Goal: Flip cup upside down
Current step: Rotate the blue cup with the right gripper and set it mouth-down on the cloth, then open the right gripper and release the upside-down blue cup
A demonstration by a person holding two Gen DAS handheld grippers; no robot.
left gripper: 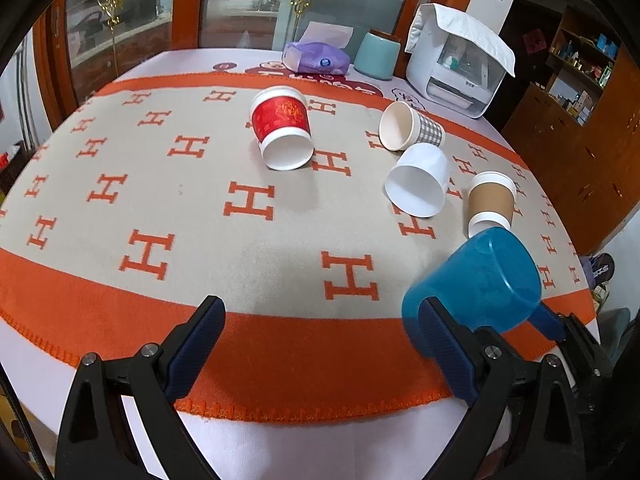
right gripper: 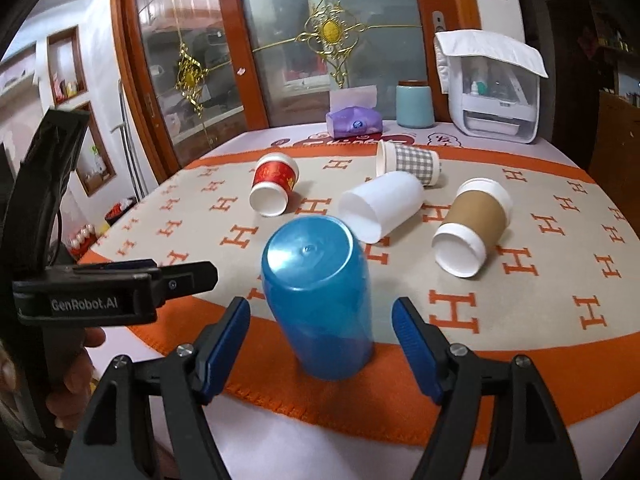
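A blue translucent plastic cup point(right gripper: 320, 296) stands upside down, base up, on the orange border of the blanket near the table's front edge. My right gripper point(right gripper: 322, 338) is open, its blue pads on either side of the cup without touching it. The cup also shows in the left wrist view point(left gripper: 476, 280), just past my left gripper's right finger. My left gripper point(left gripper: 320, 336) is open and empty over the front border; its body also shows in the right wrist view point(right gripper: 120, 288).
Several paper cups lie on their sides further back: a red one point(left gripper: 282, 128), a checked one point(left gripper: 408, 126), a white one point(left gripper: 420, 180) and a brown one point(left gripper: 490, 204). A purple tissue pack point(left gripper: 316, 56), a teal canister point(left gripper: 376, 56) and a white appliance point(left gripper: 460, 60) stand at the far edge.
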